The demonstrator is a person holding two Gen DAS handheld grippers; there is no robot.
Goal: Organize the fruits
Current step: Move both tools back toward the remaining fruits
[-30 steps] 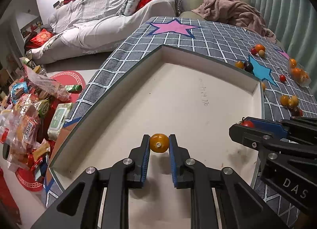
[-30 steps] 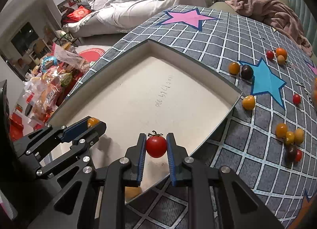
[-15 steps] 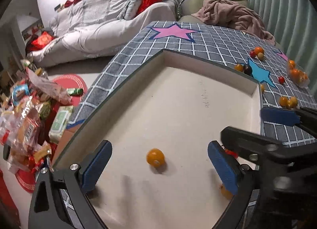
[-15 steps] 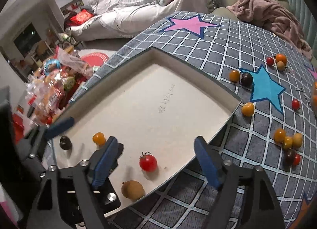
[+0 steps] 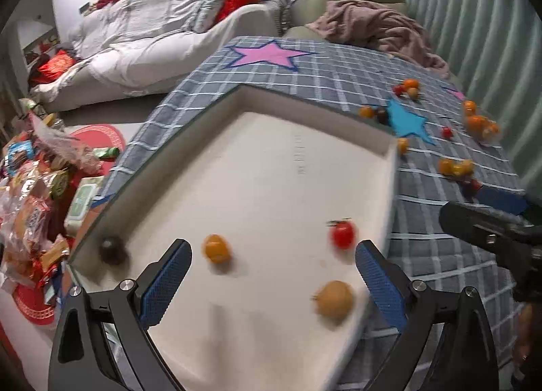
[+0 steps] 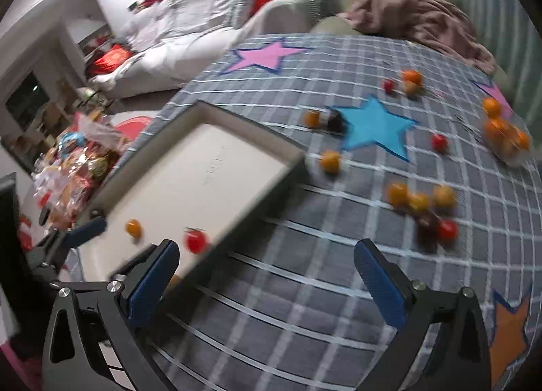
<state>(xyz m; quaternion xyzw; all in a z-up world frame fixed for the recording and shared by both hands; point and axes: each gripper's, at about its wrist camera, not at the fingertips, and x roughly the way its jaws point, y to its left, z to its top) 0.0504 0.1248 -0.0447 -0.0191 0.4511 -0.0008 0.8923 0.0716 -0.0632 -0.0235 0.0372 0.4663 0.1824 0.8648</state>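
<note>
A shallow white tray (image 5: 305, 110) (image 6: 250, 127) lies on the grey checked cloth. In it rest an orange tomato (image 5: 216, 248) (image 6: 132, 226), a red tomato (image 5: 342, 234) (image 6: 195, 241), a brown fruit (image 5: 334, 299) and a dark fruit (image 5: 111, 248) in the near left corner. My left gripper (image 5: 271, 286) is open and empty above the tray's near end. My right gripper (image 6: 267, 286) is open and empty over the cloth, right of the tray. Several loose orange, red and dark tomatoes (image 6: 418, 203) (image 5: 455, 167) lie on the cloth.
More fruit sits further back: a pair by the blue star (image 6: 325, 119), a group (image 6: 404, 81) behind it, and oranges in a clear bag (image 6: 504, 137) at the right edge. Snack packets (image 5: 30, 181) lie on the floor at left. A sofa stands behind.
Both grippers opened and let go: the orange tomato and the red tomato now rest in the tray. Both grippers then drew back, the right one swinging right over the cloth.
</note>
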